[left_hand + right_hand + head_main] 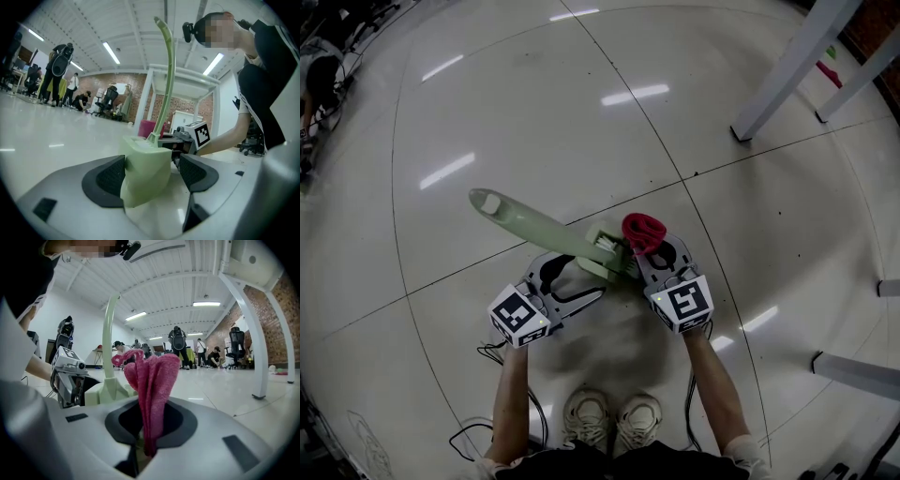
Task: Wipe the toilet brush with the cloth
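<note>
The pale green toilet brush (pixel 539 225) slants up to the left over the floor in the head view. Its blocky head (pixel 145 171) sits between the pads of my left gripper (pixel 592 272), which is shut on it, and the long handle (pixel 168 70) rises from the block. My right gripper (pixel 649 255) is just to the right of the brush head. It is shut on a bunched red-pink cloth (pixel 152 390) that sticks up from between its jaws. The cloth (pixel 644 230) is close beside the brush head; whether it touches the head I cannot tell.
White table legs (pixel 787 70) stand at the back right, and another leg (pixel 858 370) is low on the right. Black cables (pixel 502 394) lie by the person's shoes (pixel 614 417). People and office chairs (pixel 110 98) are far off across the glossy tiled floor.
</note>
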Demonstrator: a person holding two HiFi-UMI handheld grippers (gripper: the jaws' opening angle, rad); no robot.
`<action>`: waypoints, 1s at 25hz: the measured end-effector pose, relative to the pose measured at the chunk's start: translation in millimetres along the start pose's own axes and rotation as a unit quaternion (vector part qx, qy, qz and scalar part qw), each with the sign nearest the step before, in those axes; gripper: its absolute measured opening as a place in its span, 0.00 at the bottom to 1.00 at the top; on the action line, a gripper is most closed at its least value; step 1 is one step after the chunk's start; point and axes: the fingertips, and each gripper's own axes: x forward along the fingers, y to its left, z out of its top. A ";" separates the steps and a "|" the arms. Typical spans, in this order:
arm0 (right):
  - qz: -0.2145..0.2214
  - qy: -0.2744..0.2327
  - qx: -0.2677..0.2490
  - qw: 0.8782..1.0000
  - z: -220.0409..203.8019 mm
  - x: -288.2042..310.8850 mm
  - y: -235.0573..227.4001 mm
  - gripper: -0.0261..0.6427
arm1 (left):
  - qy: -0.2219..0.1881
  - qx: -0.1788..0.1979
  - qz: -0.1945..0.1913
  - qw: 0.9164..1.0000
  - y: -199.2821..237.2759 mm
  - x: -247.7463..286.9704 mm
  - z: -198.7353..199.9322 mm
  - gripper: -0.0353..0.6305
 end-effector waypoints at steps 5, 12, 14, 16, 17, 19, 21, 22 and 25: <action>0.002 0.009 -0.030 1.000 1.9 25.1 -6.5 0.08 | -0.007 -0.011 -0.010 1.000 -11.7 -0.4 -1.5 0.57; -0.088 -0.033 0.028 0.995 17.2 11.7 -54.4 0.08 | -0.035 -0.021 -0.004 0.999 -11.3 -3.3 6.7 0.57; -0.116 -0.045 0.086 0.988 10.7 -7.6 -72.5 0.08 | -0.040 -0.017 -0.001 0.999 -7.8 -4.8 11.6 0.57; -0.134 -0.038 0.119 0.983 -3.0 -22.8 -81.2 0.08 | -0.041 -0.015 0.001 0.999 -6.3 -4.3 13.3 0.57; -0.139 -0.032 0.128 0.981 -10.5 -27.7 -81.8 0.08 | -0.041 -0.016 0.002 0.999 -6.1 -3.2 13.3 0.57; -0.138 -0.025 0.152 0.978 -21.5 -31.8 -76.6 0.08 | -0.044 -0.020 0.005 0.999 -6.0 -0.5 12.4 0.57; -0.127 -0.029 0.178 0.975 -25.2 -29.7 -66.8 0.08 | -0.051 -0.026 0.009 0.998 -5.2 0.9 11.8 0.57; -0.120 -0.032 0.189 0.974 -25.9 -27.4 -61.9 0.08 | -0.053 -0.029 0.010 0.998 -5.1 1.4 11.7 0.57; -0.110 -0.040 0.226 0.967 -27.9 -23.6 -52.9 0.08 | -0.045 -0.025 0.009 0.999 -6.6 2.8 9.3 0.57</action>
